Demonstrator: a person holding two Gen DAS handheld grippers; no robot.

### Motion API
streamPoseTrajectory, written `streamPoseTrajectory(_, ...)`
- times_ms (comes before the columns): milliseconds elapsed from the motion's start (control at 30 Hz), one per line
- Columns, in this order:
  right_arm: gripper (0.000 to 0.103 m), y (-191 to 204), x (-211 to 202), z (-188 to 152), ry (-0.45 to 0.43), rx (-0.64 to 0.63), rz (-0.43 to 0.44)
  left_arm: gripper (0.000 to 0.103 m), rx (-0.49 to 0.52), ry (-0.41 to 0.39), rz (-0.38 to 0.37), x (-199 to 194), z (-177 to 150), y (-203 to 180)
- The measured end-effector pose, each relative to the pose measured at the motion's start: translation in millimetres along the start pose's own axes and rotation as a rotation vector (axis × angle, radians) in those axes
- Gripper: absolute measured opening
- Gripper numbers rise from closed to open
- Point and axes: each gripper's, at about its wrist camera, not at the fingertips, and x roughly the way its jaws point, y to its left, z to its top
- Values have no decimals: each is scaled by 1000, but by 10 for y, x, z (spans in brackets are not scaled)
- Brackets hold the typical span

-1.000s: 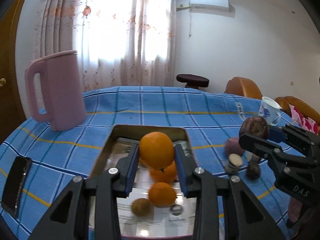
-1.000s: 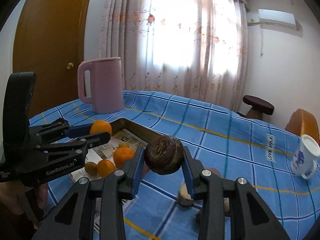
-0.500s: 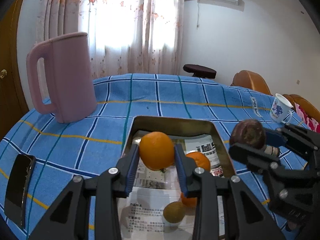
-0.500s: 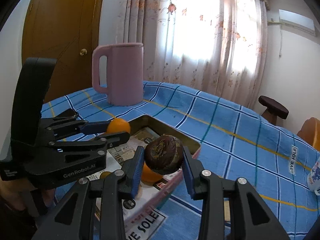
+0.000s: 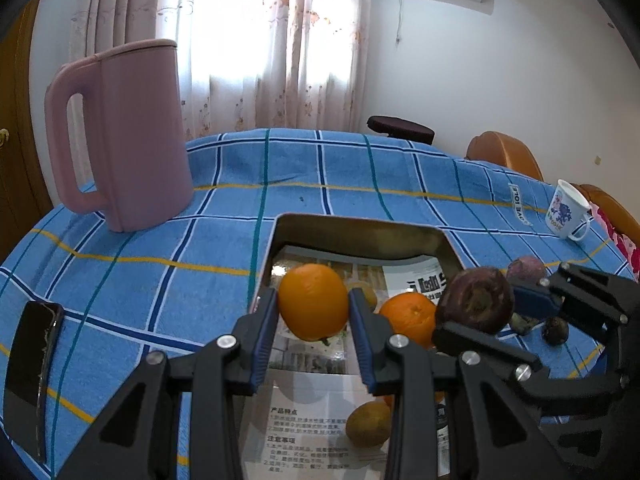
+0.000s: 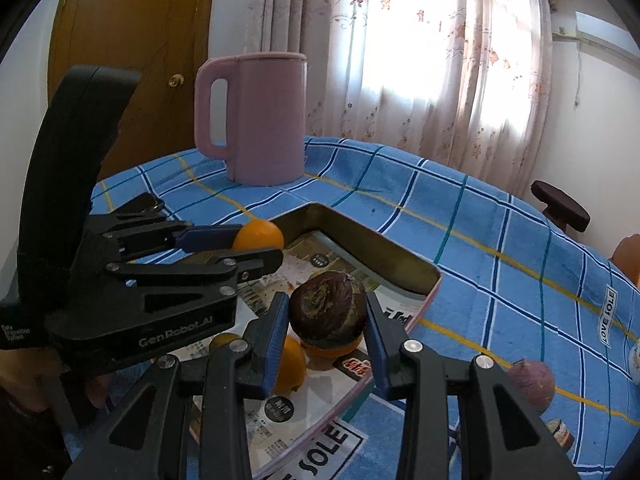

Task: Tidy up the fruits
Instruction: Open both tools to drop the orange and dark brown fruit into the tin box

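Orange fruit (image 5: 313, 307) sits pinched in the left hand-held gripper (image 5: 313, 322) at frame centre, while the right hand-held gripper (image 6: 326, 330) pinches a dark purple fruit (image 6: 327, 314).

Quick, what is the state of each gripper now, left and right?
Left gripper: closed on the orange.
Right gripper: closed on the dark purple fruit.

Both grippers are black plastic: the left gripper (image 5: 313, 334) and right gripper (image 6: 324, 340) carry ribbed blue pads (image 6: 275, 340), silver screws, and white "GenRobot.AI" lettering on the left one's side.
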Motion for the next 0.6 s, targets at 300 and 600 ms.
streamPoseTrajectory(300, 66, 193, 7, -23, 11, -51, 8, 63, -20, -48, 12, -109, 10, 35)
streamPoseTrajectory(600, 66, -373, -543, -372, 19, 85, -167, 79, -4, -124, -26, -354, 37, -211)
